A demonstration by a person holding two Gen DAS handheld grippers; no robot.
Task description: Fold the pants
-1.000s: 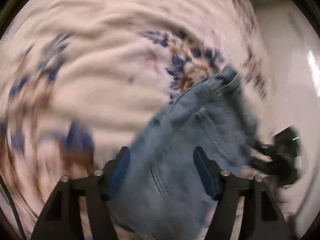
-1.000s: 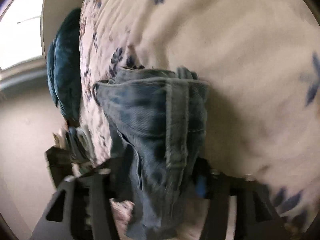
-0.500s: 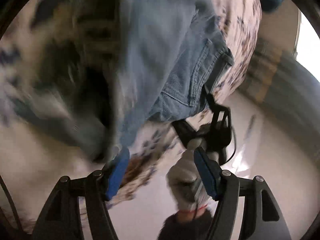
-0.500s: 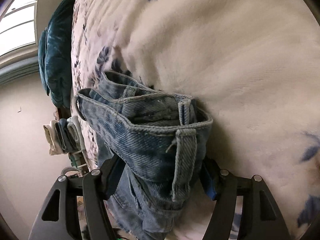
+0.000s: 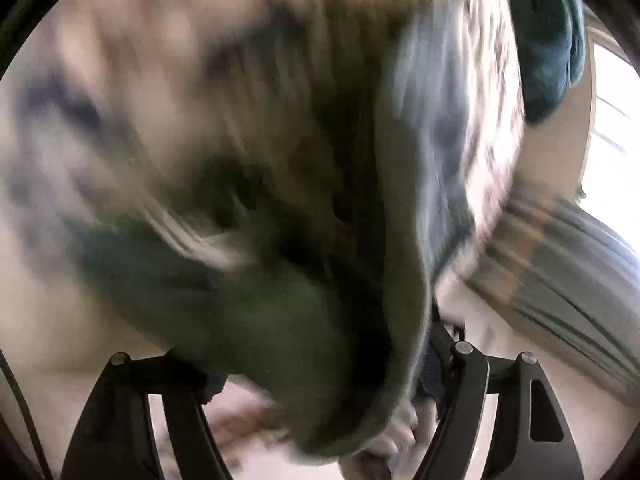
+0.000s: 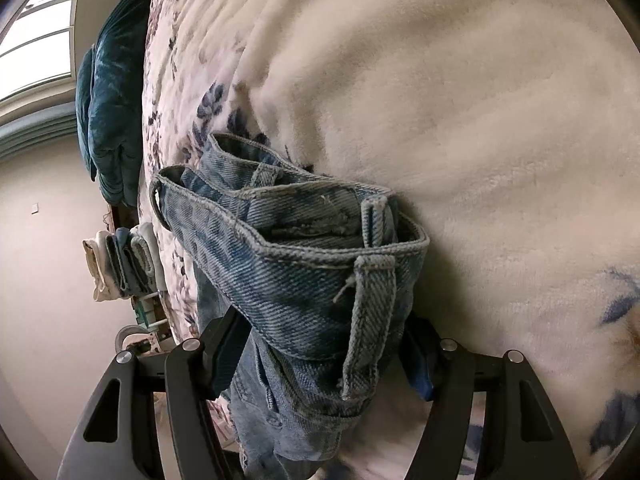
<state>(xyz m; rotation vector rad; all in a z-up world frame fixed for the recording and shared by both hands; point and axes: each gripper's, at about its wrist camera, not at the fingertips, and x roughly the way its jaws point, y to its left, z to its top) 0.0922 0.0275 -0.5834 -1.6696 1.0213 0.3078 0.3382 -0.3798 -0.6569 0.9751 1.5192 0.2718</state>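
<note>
The light blue denim pants [image 6: 304,280] lie bunched on a cream floral blanket [image 6: 460,100], waistband and belt loop facing the camera. My right gripper [image 6: 324,356] has its jaws wide apart on either side of the waistband, with the denim between them. In the left wrist view everything is smeared by motion. A blue-grey streak of the pants [image 5: 436,128] runs down the right. My left gripper [image 5: 320,380] has its jaws wide apart with a dark blurred fold of fabric [image 5: 304,320] between them.
A teal velvet cushion [image 6: 110,104] lies at the blanket's far edge, also in the left wrist view [image 5: 548,48]. A stack of folded clothes [image 6: 124,264] sits by the bed's edge. A bright window [image 5: 612,120] and curtain [image 5: 568,272] stand at the right.
My left gripper has let the denim go and swung fast across the blanket; its view is now blurred. My right gripper has moved closer around the waistband.
</note>
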